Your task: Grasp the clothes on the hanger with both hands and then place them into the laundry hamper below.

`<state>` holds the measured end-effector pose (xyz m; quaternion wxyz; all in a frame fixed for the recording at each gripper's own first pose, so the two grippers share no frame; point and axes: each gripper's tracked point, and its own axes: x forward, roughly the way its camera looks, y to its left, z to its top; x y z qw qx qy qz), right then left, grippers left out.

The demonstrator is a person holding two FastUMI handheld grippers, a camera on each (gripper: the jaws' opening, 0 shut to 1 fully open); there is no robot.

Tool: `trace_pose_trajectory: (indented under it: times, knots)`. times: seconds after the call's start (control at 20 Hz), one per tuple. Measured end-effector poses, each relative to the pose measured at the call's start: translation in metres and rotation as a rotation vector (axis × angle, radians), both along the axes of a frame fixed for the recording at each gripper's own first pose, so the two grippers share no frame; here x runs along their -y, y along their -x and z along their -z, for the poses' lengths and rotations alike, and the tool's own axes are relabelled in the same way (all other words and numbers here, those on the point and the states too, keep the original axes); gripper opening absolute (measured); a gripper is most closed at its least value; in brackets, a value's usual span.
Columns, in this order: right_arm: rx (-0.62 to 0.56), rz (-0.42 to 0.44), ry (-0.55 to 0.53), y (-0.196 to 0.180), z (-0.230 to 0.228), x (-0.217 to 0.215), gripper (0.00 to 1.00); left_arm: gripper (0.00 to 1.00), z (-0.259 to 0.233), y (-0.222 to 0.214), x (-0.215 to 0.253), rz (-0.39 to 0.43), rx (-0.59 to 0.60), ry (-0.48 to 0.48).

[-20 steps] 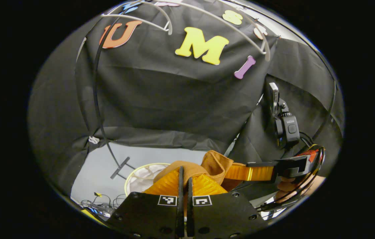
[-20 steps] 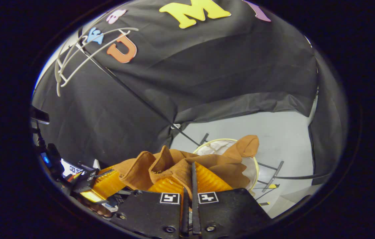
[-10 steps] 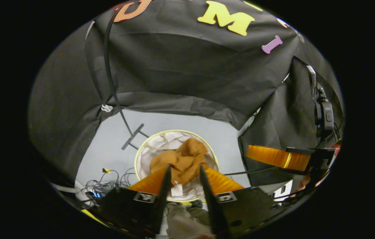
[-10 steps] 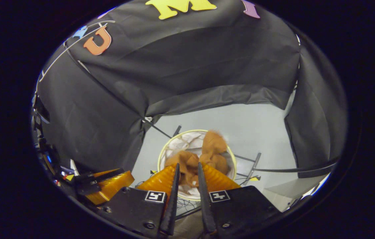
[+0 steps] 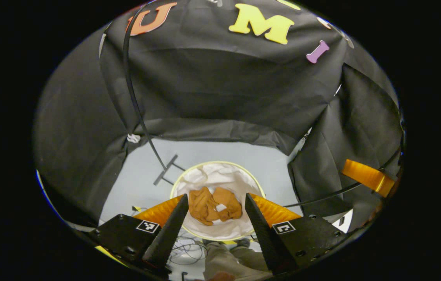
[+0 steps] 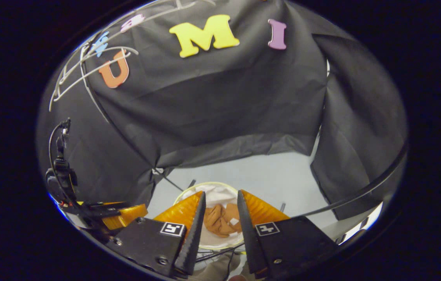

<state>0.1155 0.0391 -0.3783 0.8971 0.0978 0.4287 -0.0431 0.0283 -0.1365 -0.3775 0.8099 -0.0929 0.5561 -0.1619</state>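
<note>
Clothes (image 5: pixel 214 205): a brown garment lying crumpled at the bottom of the laundry hamper (image 5: pixel 257 185), looks soft and light, so any raised fold would do for a grab. Bunched up, no clear long axis. Left gripper (image 5: pixel 214 222) and right gripper (image 6: pixel 219 222) hang above the hamper, fingers spread, holding nothing.

A second ago both grippers pinch the brown clothes (image 5: pixel 214 205) up high. Now the left gripper (image 5: pixel 215 203) and the right gripper (image 6: pixel 219 199) have their fingers spread wide, with nothing in them. The clothes have dropped and now lie in a little heap at the bottom of the white hamper (image 5: pixel 220 177), well below both grippers.
</note>
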Motion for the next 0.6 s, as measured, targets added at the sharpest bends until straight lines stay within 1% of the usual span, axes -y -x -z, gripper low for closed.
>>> trace_pose_trajectory:
  times: [0.1,0.15,0.2,0.25,0.3,0.35,0.45,0.55,0.6]
  knots:
    - [0.064,0.01,0.035,-0.001,-0.024,0.01,0.61,0.9,-0.025,-0.012,-0.003,-0.006,0.084,-0.021]
    - [0.096,0.011,0.042,0.0,-0.039,0.013,0.64,0.9,-0.039,-0.017,-0.002,-0.007,0.119,-0.026]
    - [0.128,0.009,0.047,0.001,-0.052,0.017,0.68,0.9,-0.052,-0.017,-0.003,-0.009,0.15,-0.031]
    - [0.157,0.007,0.055,0.004,-0.064,0.022,0.7,0.9,-0.064,-0.016,-0.004,-0.013,0.174,-0.038]
    - [0.186,-0.002,0.061,0.006,-0.077,0.026,0.75,0.9,-0.077,-0.016,-0.006,-0.022,0.204,-0.047]
    - [0.214,-0.012,0.067,0.013,-0.087,0.029,0.75,0.9,-0.092,-0.016,-0.005,-0.037,0.242,-0.06]
    - [0.259,-0.042,0.08,0.03,-0.111,0.043,0.78,0.89,-0.124,-0.011,-0.007,-0.072,0.314,-0.081]
    - [0.317,-0.069,0.1,0.048,-0.147,0.06,0.78,0.89,-0.161,-0.003,-0.01,-0.12,0.388,-0.105]
    - [0.352,-0.081,0.109,0.06,-0.165,0.068,0.78,0.98,-0.177,0.002,-0.013,-0.142,0.426,-0.114]
